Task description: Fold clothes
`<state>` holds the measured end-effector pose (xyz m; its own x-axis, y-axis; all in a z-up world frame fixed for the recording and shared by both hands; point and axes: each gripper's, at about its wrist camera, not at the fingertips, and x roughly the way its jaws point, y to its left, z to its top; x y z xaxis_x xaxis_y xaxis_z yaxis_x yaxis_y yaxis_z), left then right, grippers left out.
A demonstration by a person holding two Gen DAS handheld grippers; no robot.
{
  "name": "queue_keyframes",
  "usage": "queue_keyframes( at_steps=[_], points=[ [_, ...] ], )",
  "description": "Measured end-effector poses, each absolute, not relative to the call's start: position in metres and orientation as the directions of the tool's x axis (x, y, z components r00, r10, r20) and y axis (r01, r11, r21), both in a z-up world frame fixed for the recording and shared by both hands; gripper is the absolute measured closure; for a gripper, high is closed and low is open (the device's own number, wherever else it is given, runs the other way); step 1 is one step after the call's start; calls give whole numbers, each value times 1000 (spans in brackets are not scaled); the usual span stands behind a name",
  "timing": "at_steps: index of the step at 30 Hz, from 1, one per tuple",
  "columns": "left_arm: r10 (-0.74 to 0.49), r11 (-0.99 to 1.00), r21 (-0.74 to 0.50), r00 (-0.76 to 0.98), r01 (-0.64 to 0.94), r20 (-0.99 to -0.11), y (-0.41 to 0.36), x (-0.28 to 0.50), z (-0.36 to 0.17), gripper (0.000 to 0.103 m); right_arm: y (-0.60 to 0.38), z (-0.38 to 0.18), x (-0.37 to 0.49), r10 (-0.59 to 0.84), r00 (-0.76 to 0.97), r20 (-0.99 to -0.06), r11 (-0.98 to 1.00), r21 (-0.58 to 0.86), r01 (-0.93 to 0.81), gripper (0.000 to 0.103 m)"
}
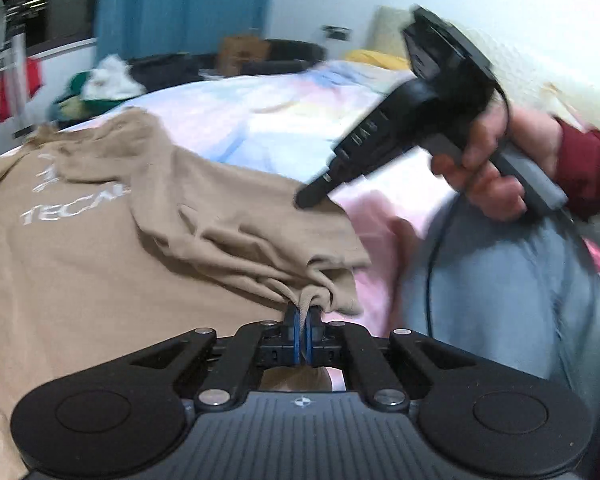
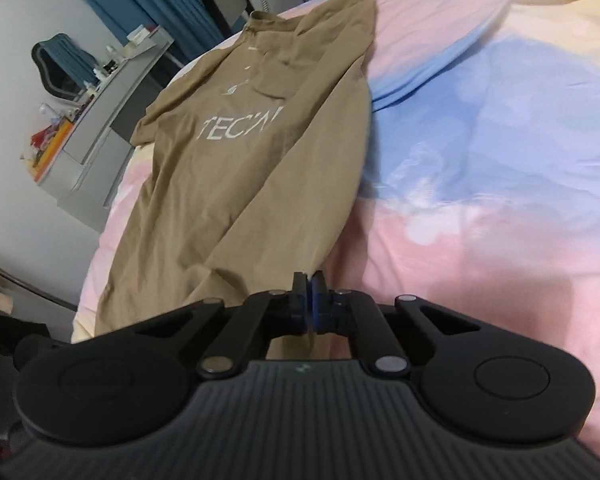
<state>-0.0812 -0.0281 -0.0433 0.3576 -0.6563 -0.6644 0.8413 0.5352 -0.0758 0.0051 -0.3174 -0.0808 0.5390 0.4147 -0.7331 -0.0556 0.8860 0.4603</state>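
A tan T-shirt [image 2: 236,168] with pale lettering on it lies spread on a bed, over a quilt [image 2: 480,152] printed in soft pink, blue and yellow patches. Its collar end points toward the far edge of the bed, and one side is folded over the body of the shirt, so the lettering is partly covered. In the left wrist view the folded part bunches into loose wrinkles near the camera.

The left gripper [image 1: 305,314] has its jaws pressed together on a gathered edge of the T-shirt [image 1: 100,264]; a small tuft of cloth sticks out between the blue-lined fingers. The right gripper [image 2: 310,280] is also closed, with its jaws meeting at the near edge of the shirt, where a thin fold of fabric appears caught between them, though the grip there is hard to make out. In the left wrist view the right gripper [image 1: 314,196] shows as a black tool angled down, its tip touching the shirt's edge, held by a hand [image 1: 488,168] with a dark red sleeve [image 1: 584,168] at the wrist. A black cable [image 1: 432,264] hangs from it in front of a leg in light blue jeans [image 1: 500,288].

Beyond the bed are a blue curtain [image 2: 140,0], a white wall, a grey desk [image 2: 100,128] crowded with small items, and a heap of clothes [image 1: 100,84].
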Motion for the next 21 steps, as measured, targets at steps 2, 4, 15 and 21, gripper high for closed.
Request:
queue_keyframes(
  at_steps=[2,4,15,21],
  points=[
    [-648,474,-68,295,878,-702,-37,-87,-49,100,-317,-77,1,377,534,-757,907,418,-47,98],
    [-589,425,-35,247,905,-770,-52,-90,-62,97,-314,-77,-2,354,517,-780,919,393,-36,96],
    [-600,564,-49,368,825,-711,-37,-68,-42,66,-313,-79,-16,289,537,-792,937,349,11,43],
    [-555,771,-204,480,603,-680,-6,-23,-34,65,-274,-75,-28,293,575,-764,955,267,-133,44]
  ],
)
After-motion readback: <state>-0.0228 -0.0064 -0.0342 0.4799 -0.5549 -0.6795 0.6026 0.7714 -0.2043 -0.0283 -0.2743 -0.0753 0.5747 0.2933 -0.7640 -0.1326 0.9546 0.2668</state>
